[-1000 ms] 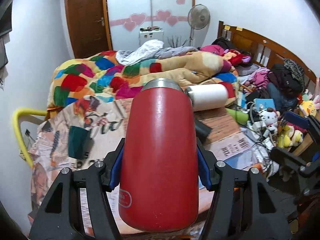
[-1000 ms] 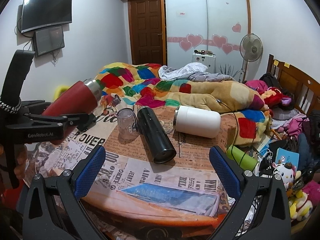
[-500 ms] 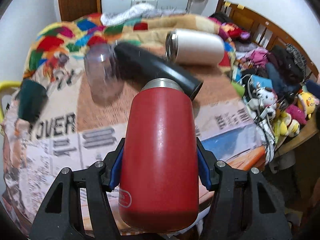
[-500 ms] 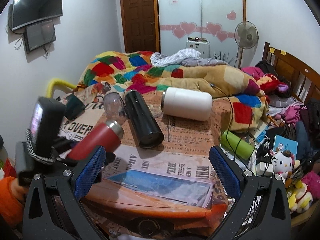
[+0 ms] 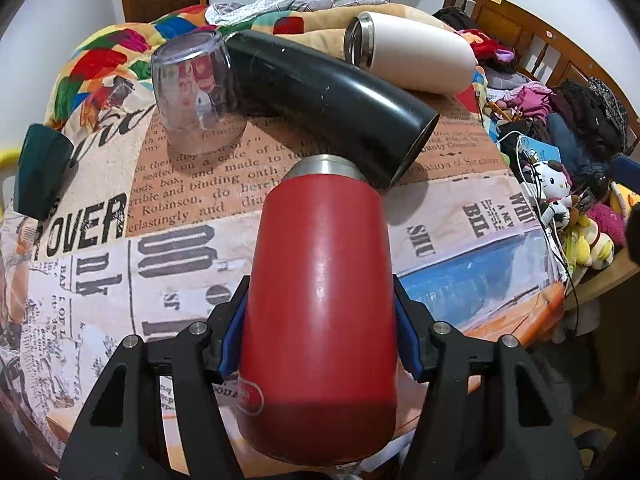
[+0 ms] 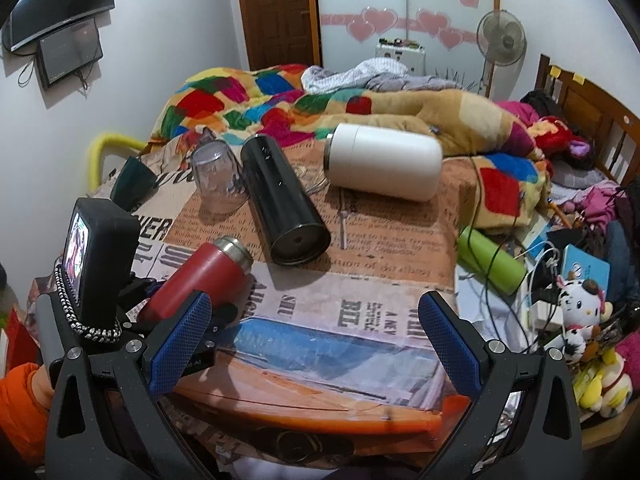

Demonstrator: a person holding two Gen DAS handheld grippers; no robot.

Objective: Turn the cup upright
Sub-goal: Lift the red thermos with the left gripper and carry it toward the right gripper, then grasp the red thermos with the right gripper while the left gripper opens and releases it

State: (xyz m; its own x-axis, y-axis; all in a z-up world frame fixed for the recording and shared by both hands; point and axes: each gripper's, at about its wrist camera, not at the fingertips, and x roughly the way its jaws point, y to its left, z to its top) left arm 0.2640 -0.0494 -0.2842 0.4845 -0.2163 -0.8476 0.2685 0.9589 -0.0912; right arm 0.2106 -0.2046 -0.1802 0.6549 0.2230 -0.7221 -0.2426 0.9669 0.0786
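**Red cup held tilted over the near edge of the surface**

The left claw (image 5: 320, 344) is clenched on the red cup (image 5: 320, 300), its blue pads pressing the two sides of the body low down, near the closed base. This low hold leaves the steel rim (image 5: 326, 166) free and pointing away from the claw, slanted down toward the surface (image 5: 460, 280); the cup is therefore neither lying nor standing, and appears to be mid-turn. From the right view the same cup (image 6: 200, 276) hangs above the newspaper-print cloth, apparently clear of it, though contact at the rim cannot be ruled out.

Just beyond the rim lies a black flask (image 5: 332, 100) on its side; farther off, a white flask (image 5: 412, 54). Ahead and to the left of the claw stands an inverted clear glass (image 5: 196, 92).

The right claw (image 6: 316, 340) is released, jaws wide, holding nothing, and hovers near the surface's front edge, probably kept clear so the left can finish setting the base down.
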